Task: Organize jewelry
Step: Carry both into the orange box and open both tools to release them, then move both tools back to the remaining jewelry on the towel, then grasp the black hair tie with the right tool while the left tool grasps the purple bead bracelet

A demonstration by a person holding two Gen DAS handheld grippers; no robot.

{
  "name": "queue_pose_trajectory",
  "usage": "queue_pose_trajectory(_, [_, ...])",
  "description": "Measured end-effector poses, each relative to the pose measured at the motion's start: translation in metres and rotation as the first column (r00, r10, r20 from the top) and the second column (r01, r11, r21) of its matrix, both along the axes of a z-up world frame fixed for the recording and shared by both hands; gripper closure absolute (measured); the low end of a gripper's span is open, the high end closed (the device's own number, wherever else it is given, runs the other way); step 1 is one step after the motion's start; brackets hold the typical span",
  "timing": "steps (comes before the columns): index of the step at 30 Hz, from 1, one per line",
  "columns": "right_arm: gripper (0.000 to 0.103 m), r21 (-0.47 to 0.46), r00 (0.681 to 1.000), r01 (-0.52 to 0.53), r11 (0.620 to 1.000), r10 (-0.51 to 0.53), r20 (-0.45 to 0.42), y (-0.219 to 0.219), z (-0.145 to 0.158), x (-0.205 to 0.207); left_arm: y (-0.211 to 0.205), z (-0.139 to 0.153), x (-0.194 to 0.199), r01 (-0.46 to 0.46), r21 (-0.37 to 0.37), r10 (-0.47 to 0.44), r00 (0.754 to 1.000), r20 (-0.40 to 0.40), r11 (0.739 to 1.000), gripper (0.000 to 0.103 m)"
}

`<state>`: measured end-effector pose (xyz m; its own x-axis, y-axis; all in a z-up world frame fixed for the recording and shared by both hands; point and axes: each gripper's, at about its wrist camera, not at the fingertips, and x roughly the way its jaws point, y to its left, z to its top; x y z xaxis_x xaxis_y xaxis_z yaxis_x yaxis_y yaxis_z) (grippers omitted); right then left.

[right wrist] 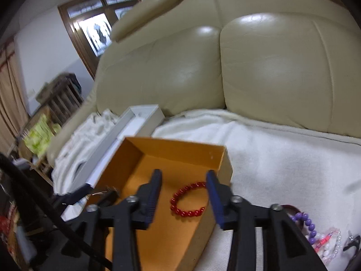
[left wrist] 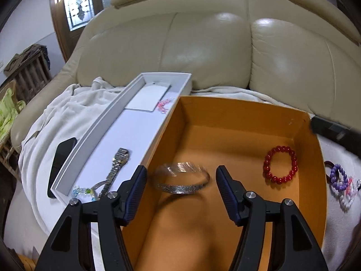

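Observation:
An orange cardboard box (left wrist: 248, 117) sits on a white blanket on the sofa. A silver bangle (left wrist: 181, 178), blurred, is in the box between the tips of my open left gripper (left wrist: 181, 176); no pad touches it. A red bead bracelet (left wrist: 280, 167) lies in the box's right part. My right gripper (right wrist: 183, 180) is open and empty above that red bracelet (right wrist: 189, 203). A long white box (left wrist: 126, 133) beside the orange one holds a metal watch (left wrist: 118, 164), a pink bead bracelet (left wrist: 163, 105) and a blue-green bead piece (left wrist: 83, 192).
A heap of purple, pink and white bead bracelets (left wrist: 341, 180) lies on the blanket right of the orange box, also in the right wrist view (right wrist: 315, 234). A black phone (left wrist: 61, 162) lies left of the white box. The cream leather sofa back (left wrist: 203, 45) rises behind.

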<state>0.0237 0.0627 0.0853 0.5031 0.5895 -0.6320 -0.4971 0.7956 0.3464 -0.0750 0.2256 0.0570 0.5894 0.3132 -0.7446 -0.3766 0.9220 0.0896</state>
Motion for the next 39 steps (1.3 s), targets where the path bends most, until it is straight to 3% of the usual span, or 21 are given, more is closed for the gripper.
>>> queue_pose_trajectory(4, [0.054, 0.004, 0.997, 0.035, 0.999, -0.035, 0.061, -0.028, 0.024, -0.008, -0.008, 0.009, -0.004, 0.008, 0.001, -0.008, 1.0, 0.03, 1.0, 0.038])
queue_pose_trajectory(10, [0.054, -0.013, 0.988, 0.144, 0.99, -0.143, 0.058, -0.1, 0.049, -0.019, -0.032, 0.03, -0.02, 0.038, 0.013, -0.039, 0.992, 0.118, 0.999, 0.035])
queue_pose_trajectory(17, [0.054, -0.048, 0.96, 0.274, 0.96, -0.277, -0.05, -0.198, 0.04, -0.038, -0.077, 0.045, -0.033, 0.122, 0.016, -0.123, 0.979, 0.16, 0.992, 0.035])
queue_pose_trajectory(24, [0.054, -0.076, 0.92, 0.346, 0.935, -0.355, -0.169, -0.262, 0.018, -0.042, -0.128, 0.045, -0.035, 0.231, 0.056, -0.237, 0.957, 0.165, 0.971, 0.034])
queue_pose_trajectory(30, [0.054, -0.104, 0.911, 0.307, 0.946, -0.324, -0.257, -0.275, -0.011, -0.033, -0.157, 0.036, -0.021, 0.295, 0.051, -0.299, 0.946, 0.125, 0.954, 0.034])
queue_pose_trajectory(39, [0.054, -0.166, 0.95, 0.164, 0.972, -0.201, -0.241, -0.251, -0.045, -0.019, -0.183, 0.026, 0.0, 0.358, -0.001, -0.357, 0.93, 0.092, 0.934, 0.034])
